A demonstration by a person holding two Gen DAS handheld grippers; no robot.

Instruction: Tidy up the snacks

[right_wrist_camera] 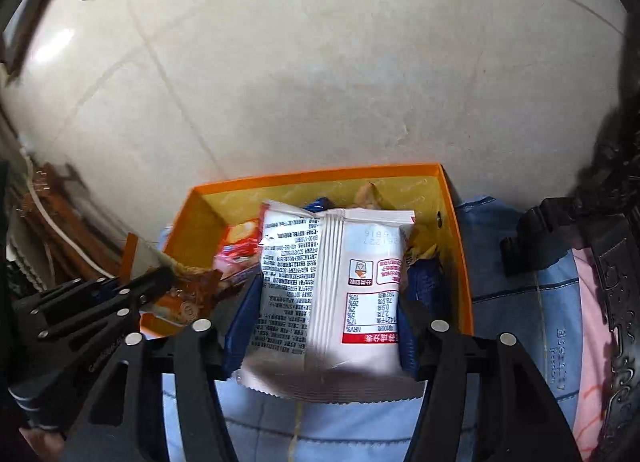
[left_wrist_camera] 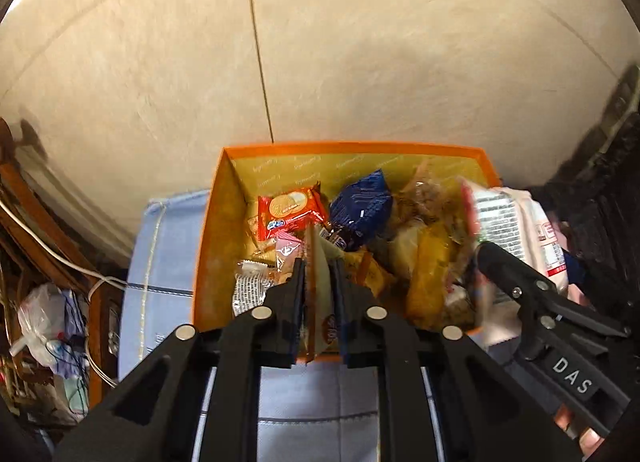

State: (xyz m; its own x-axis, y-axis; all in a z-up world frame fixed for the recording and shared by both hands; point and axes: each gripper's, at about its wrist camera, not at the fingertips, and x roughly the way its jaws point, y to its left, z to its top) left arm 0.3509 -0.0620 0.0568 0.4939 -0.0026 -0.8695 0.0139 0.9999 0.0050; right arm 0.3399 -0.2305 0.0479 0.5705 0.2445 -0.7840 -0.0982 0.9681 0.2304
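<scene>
An orange box (left_wrist_camera: 212,222) holds several snack packets, among them a red biscuit pack (left_wrist_camera: 290,212) and a dark blue bag (left_wrist_camera: 362,208). My left gripper (left_wrist_camera: 318,274) is shut on a thin brown-edged packet (left_wrist_camera: 320,294), held edge-on above the box's near side. My right gripper (right_wrist_camera: 328,294) is shut on a white snack bag (right_wrist_camera: 340,290) with printed text, over the box (right_wrist_camera: 452,230). In the left wrist view the right gripper (left_wrist_camera: 496,262) and its white bag (left_wrist_camera: 516,230) show at the right. In the right wrist view the left gripper (right_wrist_camera: 160,278) shows at the left with its brown packet (right_wrist_camera: 188,298).
The box rests on light blue fabric (left_wrist_camera: 160,262) above a beige tiled floor (left_wrist_camera: 320,62). Wooden furniture, a white cable and plastic bags (left_wrist_camera: 48,322) are at the left. Dark carved furniture (right_wrist_camera: 616,262) stands at the right, next to pink cloth (right_wrist_camera: 592,342).
</scene>
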